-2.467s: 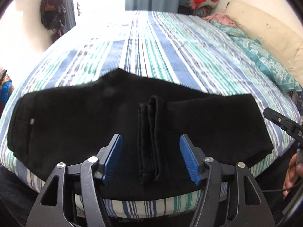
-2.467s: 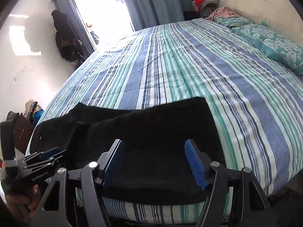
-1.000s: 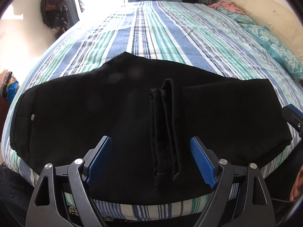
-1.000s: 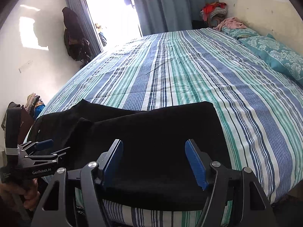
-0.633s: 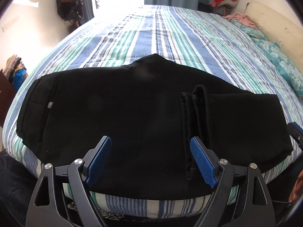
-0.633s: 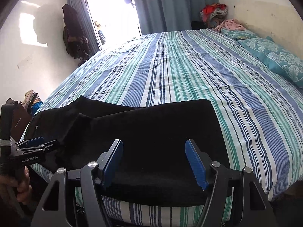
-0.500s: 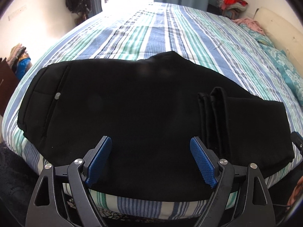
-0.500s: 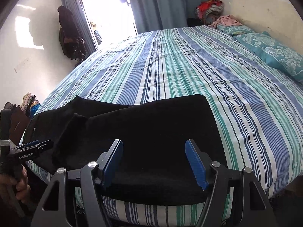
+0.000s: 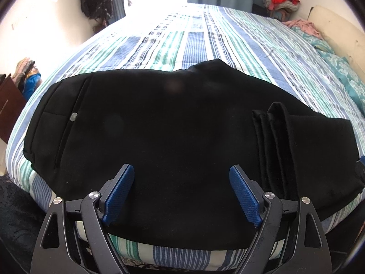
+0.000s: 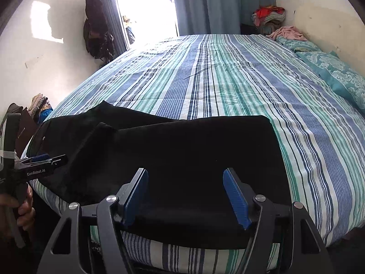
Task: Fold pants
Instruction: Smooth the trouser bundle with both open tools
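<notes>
While I hold both claws over the near edge of the bed [image 10: 228,86], the black pants [image 9: 173,127] lie flat across its striped cover, waistband and button to my left, the legs already doubled back so their hems [image 9: 271,146] sit in a ridge toward the right. My left claw [image 9: 180,194] stands wide, its blue pads [image 9: 119,190] spread apart above the middle of the cloth with nothing pinched between them; whether the tips brush the fabric I cannot tell. My right claw [image 10: 186,196] is also released, parted less widely, hanging over the folded end of the pants near the mattress edge, gripping nothing. From the right wrist view, my left hand [image 10: 21,210] shows low at the side, wrapped around its handle. Teal pillows [image 10: 337,75] lie along the far right side of the bed.
</notes>
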`<state>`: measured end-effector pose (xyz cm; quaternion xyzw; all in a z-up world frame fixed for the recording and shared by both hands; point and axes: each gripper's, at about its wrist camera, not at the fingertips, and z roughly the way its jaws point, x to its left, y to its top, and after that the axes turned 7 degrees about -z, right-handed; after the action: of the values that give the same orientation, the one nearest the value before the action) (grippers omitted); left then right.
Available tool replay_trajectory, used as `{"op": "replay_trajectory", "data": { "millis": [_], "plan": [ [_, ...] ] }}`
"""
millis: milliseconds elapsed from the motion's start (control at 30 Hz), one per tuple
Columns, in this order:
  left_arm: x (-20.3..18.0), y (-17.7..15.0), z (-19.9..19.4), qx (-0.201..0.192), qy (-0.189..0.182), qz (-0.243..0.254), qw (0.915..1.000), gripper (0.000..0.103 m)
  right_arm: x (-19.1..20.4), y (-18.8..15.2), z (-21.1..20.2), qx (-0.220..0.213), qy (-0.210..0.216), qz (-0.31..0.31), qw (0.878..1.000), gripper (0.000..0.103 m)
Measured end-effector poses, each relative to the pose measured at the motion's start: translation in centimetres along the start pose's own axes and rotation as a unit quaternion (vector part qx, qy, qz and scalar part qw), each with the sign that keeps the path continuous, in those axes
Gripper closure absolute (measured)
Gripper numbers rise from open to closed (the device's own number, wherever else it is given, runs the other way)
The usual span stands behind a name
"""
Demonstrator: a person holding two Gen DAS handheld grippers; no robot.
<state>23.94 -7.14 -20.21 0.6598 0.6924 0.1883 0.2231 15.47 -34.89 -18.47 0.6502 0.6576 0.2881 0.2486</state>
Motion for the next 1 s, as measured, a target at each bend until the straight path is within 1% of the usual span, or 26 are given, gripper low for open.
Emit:
{"op": "replay_trajectory", "data": {
  "millis": [67, 133, 167, 267, 400, 500, 733, 833, 1000],
  "plan": [
    [-0.2, -0.1, 0.2, 0.002, 0.006, 0.007, 1.0000, 0.014, -0.2, -0.1, 0.2, 0.003, 0.002, 0.004, 1.000, 0.034],
    [-0.3, -0.4, 0.7, 0.007, 0.010, 0.014, 0.9998, 0.008, -0.4, -0.2, 0.4, 0.008, 0.005, 0.008, 1.000, 0.034],
    [-0.4, -0.6, 0.8, 0.007, 0.012, 0.018, 0.9997, 0.007, -0.5, -0.3, 0.6, 0.012, 0.006, 0.010, 1.000, 0.034],
    [-0.7, -1.0, 1.0, 0.000, 0.023, 0.029, 0.9993, 0.004, -0.4, -0.7, 1.5, 0.030, 0.008, 0.012, 0.999, 0.034],
    [-0.5, -1.0, 1.3, 0.003, 0.024, 0.025, 0.9994, 0.001, 0.0, -1.4, 3.0, 0.060, 0.010, 0.011, 0.998, 0.033],
    [-0.5, -1.0, 1.3, 0.006, 0.022, 0.025, 0.9994, 0.001, 0.3, -1.6, 3.2, 0.056, 0.010, 0.013, 0.998, 0.026],
    [-0.7, -0.9, 1.4, 0.007, 0.026, 0.030, 0.9992, 0.001, 0.9, -1.8, 3.6, 0.055, 0.012, 0.007, 0.998, 0.018],
    [-0.9, -0.8, 1.5, 0.007, 0.028, 0.032, 0.9991, 0.001, 1.2, -1.9, 3.8, 0.056, 0.008, 0.002, 0.998, 0.015],
    [-1.0, -0.8, 1.5, 0.007, 0.029, 0.033, 0.9990, 0.001, 1.5, -2.0, 3.9, 0.054, 0.004, -0.001, 0.999, 0.014]
  ]
}}
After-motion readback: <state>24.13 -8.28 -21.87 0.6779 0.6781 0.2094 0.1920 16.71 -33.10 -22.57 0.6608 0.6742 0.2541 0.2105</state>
